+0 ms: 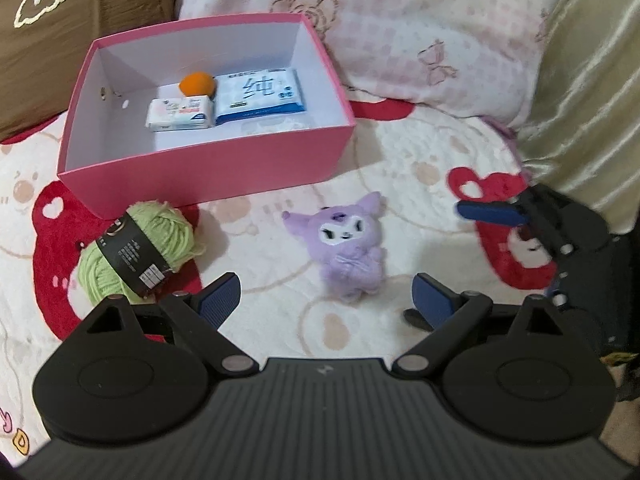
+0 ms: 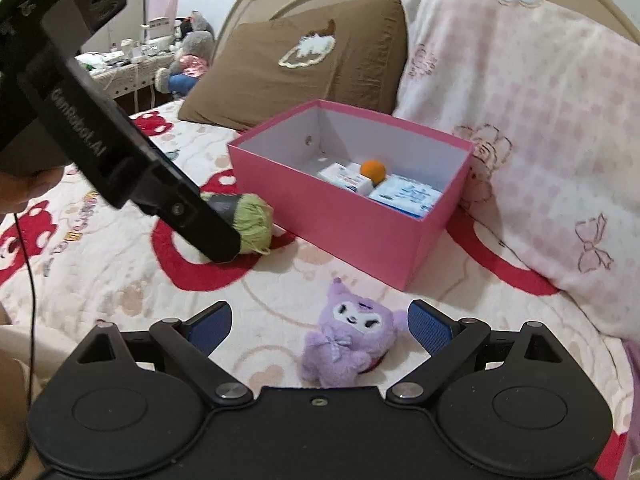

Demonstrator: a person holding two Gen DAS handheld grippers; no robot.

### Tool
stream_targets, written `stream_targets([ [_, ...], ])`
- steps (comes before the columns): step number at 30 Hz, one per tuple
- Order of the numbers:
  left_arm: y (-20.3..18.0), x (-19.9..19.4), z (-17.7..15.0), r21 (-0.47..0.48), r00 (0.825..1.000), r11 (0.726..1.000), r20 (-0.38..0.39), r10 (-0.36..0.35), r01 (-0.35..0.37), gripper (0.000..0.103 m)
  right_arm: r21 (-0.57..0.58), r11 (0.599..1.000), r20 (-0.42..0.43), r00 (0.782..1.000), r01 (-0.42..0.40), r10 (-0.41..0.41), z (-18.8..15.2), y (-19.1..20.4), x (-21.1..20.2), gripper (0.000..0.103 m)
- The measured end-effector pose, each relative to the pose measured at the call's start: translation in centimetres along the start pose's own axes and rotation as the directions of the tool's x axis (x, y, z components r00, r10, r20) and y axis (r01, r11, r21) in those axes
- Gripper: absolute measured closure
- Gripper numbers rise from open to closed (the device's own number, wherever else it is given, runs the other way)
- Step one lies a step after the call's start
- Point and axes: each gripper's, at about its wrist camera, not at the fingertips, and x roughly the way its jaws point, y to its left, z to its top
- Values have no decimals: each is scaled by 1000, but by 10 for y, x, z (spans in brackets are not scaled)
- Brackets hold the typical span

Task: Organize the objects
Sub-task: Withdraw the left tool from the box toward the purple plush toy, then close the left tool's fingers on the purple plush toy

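A purple plush toy (image 1: 347, 246) lies on the bed, between and just beyond my open left gripper (image 1: 326, 300). In the right wrist view the plush (image 2: 344, 340) lies between the fingers of my open right gripper (image 2: 320, 326), nearer the right finger. A green yarn ball (image 1: 134, 254) with a black label lies to the left, in front of the pink box (image 1: 208, 168). The box (image 2: 340, 224) holds an orange ball (image 1: 196, 83) and two tissue packs (image 1: 260, 96). The right gripper (image 1: 520, 220) shows at the right of the left wrist view.
A pink patterned pillow (image 1: 400, 32) and a brown pillow (image 2: 296, 68) lean behind the box. A gold cushion (image 1: 592, 80) is at the right. The bed cover (image 1: 400, 160) is white with red shapes. A cluttered side table (image 2: 128, 60) stands beyond the bed's left edge.
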Motion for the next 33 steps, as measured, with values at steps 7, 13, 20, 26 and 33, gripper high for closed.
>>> stream_targets([
  [7,12,29,-3,-31,1000,1000,9,-3,4,10,-43,998,-13,999,42,-43,-7,-7,16,6],
  [13,18,58,-14,-114,1000,993,9,-20,21,10,49,999,-128,992,-13,19,-26,-16,44,6],
  [20,12,99,-32,-38,999,999,-37,-11,10,12,86,996,-167,986,-16,30,-49,-17,69,11],
  [26,9,111,-40,-47,998,998,-32,-52,51,11,74,997,-125,991,-30,39,-55,-11,72,13],
  [33,16,122,-44,-127,996,988,16,-85,86,13,64,998,-63,998,2,2,-55,-10,85,13],
])
